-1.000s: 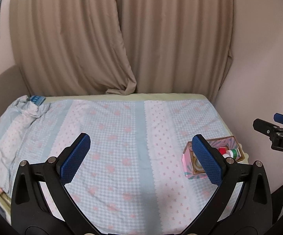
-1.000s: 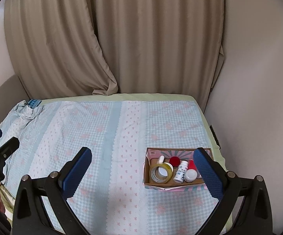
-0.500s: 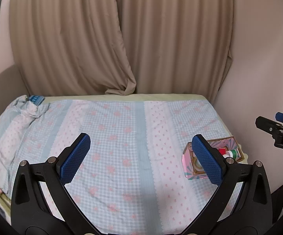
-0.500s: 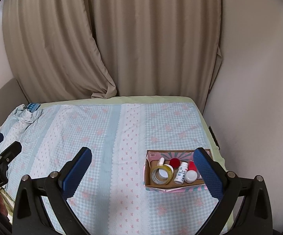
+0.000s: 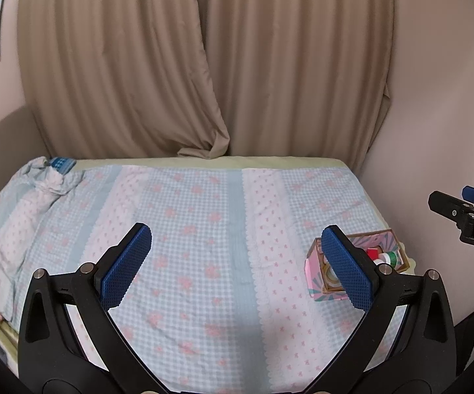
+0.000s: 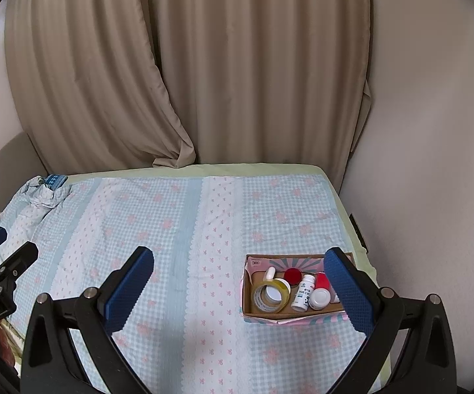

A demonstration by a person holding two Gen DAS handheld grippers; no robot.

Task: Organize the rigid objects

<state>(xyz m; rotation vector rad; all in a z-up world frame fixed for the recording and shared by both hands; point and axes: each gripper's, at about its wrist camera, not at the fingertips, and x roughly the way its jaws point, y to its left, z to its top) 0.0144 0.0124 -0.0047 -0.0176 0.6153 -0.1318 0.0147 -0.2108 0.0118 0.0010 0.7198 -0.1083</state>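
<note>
Box (image 6: 249,290): just beside right finger, holds tape roll (image 6: 270,296), bottles (image 6: 303,291), red cap (image 6: 292,274).
Left gripper (image 5: 236,264): wide, empty.
Right gripper (image 6: 238,288): wide, empty.

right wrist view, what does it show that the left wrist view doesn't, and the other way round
Only the right wrist view looks down into the pink cardboard box, showing the yellow tape roll, the white label bottle and the round red lid. It also catches the left tool at its left edge.

Only the left wrist view shows the box's pink outer side wall, with most of its contents hidden behind the tool finger, and the right tool at its right edge.

Both show the blue checked bedspread, the beige curtains, and an open, empty tool.
</note>
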